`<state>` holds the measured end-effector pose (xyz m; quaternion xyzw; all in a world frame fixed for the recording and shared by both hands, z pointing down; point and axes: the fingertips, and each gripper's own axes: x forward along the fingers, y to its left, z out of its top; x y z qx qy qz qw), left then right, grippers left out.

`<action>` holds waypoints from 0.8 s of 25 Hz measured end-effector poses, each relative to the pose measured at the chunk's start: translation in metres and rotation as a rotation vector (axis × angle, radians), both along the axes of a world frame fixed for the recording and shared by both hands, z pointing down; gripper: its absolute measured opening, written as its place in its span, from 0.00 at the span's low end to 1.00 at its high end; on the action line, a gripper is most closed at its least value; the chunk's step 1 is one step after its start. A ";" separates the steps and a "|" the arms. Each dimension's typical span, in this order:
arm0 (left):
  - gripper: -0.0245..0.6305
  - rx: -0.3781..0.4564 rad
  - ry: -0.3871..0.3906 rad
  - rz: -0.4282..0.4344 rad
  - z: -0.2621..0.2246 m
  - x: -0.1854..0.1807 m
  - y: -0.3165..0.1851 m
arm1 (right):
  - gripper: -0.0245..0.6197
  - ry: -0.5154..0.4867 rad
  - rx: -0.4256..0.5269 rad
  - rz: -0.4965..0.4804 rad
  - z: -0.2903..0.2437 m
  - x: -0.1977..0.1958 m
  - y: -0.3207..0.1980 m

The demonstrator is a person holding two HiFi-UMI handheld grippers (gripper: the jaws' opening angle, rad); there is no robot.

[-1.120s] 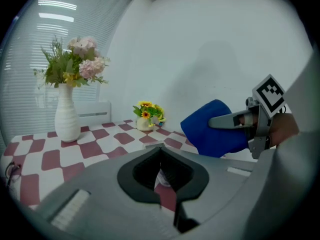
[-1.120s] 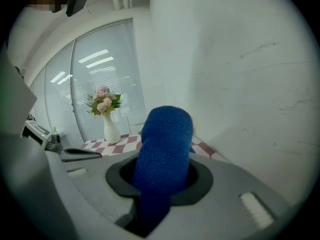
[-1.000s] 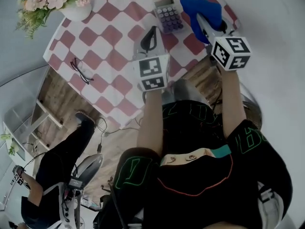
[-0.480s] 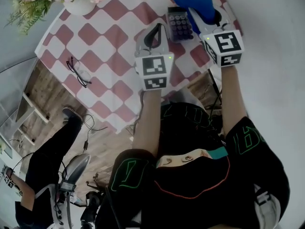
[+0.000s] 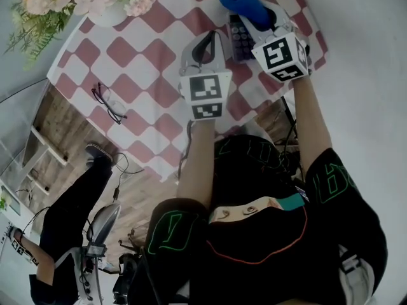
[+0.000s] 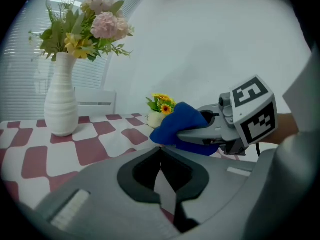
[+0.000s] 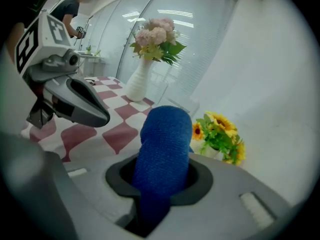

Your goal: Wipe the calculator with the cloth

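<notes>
Blue cloth is bunched into a thick roll between the jaws of my right gripper, which are clamped on it with the roll poking out past the tips. From the head view, that wad hangs over the far end of the calculator; whether it is pressing on the keys or just above them, I cannot tell. The calculator lies flat on the checked tablecloth, its near half uncovered. My left gripper sits just left of the calculator, jaws brought together at the tips with nothing between them, not touching it. The vase and glasses lie well left of the calculator, out of the way. I judge the wipe to be barely begun: the cloth is in hand and over the calculator, but most of the key face remains to be covered.
</notes>
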<state>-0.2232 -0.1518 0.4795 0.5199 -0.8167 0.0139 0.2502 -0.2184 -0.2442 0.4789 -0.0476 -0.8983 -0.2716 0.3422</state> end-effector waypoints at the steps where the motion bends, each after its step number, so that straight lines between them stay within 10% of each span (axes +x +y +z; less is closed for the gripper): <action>1: 0.05 -0.002 0.002 -0.004 0.001 -0.003 0.001 | 0.21 0.009 0.000 -0.015 0.004 0.000 0.004; 20: 0.05 -0.027 0.016 -0.021 0.008 0.009 0.006 | 0.21 0.127 -0.006 -0.152 0.030 0.040 0.044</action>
